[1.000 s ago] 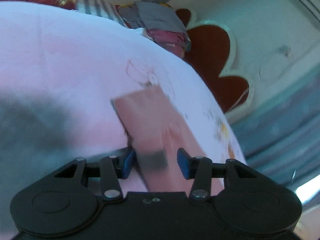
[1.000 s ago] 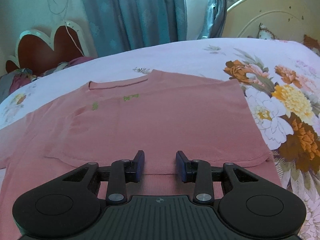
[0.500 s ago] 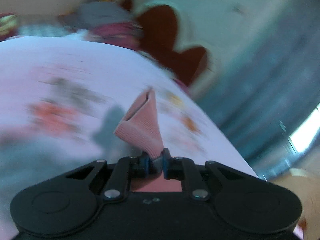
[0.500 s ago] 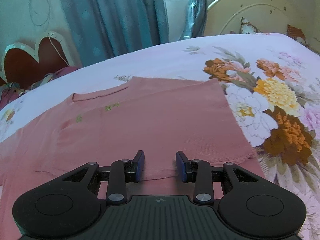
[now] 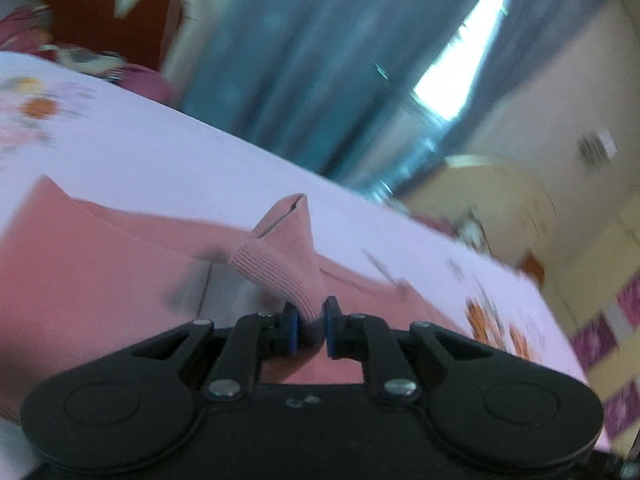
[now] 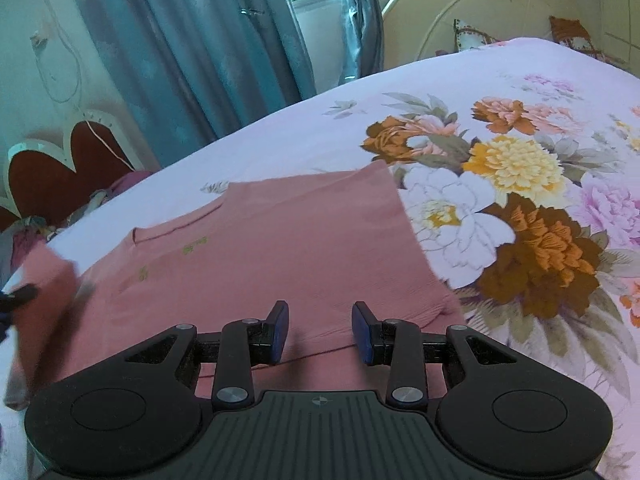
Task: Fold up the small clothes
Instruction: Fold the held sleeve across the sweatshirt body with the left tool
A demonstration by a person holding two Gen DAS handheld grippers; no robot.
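A pink knit top (image 6: 280,248) lies spread on the bed, its right side folded in over the body. My left gripper (image 5: 309,326) is shut on the ribbed cuff of the left sleeve (image 5: 286,264) and holds it lifted above the top's body (image 5: 88,264). In the right wrist view the raised sleeve (image 6: 48,304) shows blurred at the far left. My right gripper (image 6: 320,330) is open and empty, just above the folded lower edge of the top.
The floral bedsheet (image 6: 500,184) covers the bed. A cream headboard (image 6: 500,4) stands at the back right, teal curtains (image 6: 200,52) behind, and a red heart-shaped board (image 6: 60,168) with piled clothes at the left.
My left gripper closed on the sleeve cuff, lifted it and swung right over the top. My right gripper stayed open and drifted slightly right.
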